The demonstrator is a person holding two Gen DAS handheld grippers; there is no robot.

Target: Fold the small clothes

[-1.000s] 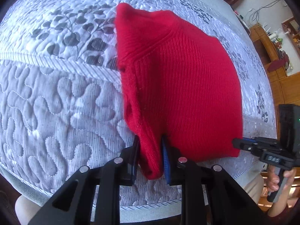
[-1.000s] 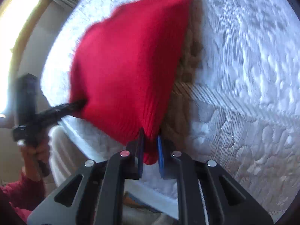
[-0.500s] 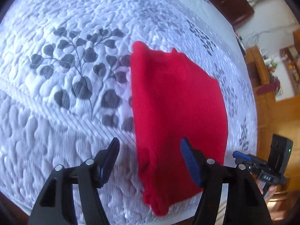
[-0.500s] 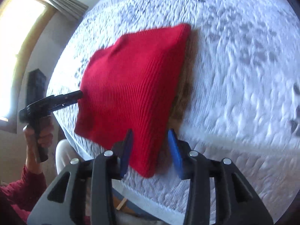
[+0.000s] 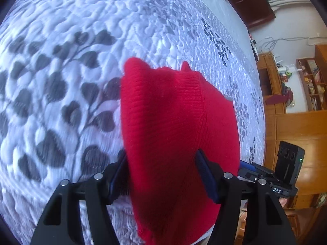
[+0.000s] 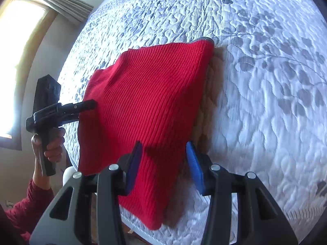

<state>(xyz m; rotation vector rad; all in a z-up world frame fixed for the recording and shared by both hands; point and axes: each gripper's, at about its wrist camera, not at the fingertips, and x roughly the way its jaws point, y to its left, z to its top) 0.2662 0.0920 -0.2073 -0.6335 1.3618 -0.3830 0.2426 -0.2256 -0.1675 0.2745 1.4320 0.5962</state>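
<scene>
A folded red knit sweater (image 5: 175, 130) lies on the quilted bed; it also shows in the right wrist view (image 6: 147, 102). My left gripper (image 5: 163, 173) is open, its blue-padded jaws wide apart on either side of the sweater's near left corner, which droops over the bed edge. My right gripper (image 6: 163, 163) is open, jaws apart around the near right corner. Each gripper shows in the other's view: the right one (image 5: 271, 175) at the sweater's right edge, the left one (image 6: 61, 110) at its left edge.
The white quilt with grey leaf print (image 5: 61, 94) covers the bed (image 6: 265, 94). A wooden shelf unit (image 5: 306, 85) and a dark headboard (image 5: 249, 2) stand at the right. A bright window with curtain (image 6: 22, 47) is at the left.
Both grippers were shut on the sweater's near corners a second ago; they have opened and let go. The sweater now rests on the bed, and both views have shifted forward.
</scene>
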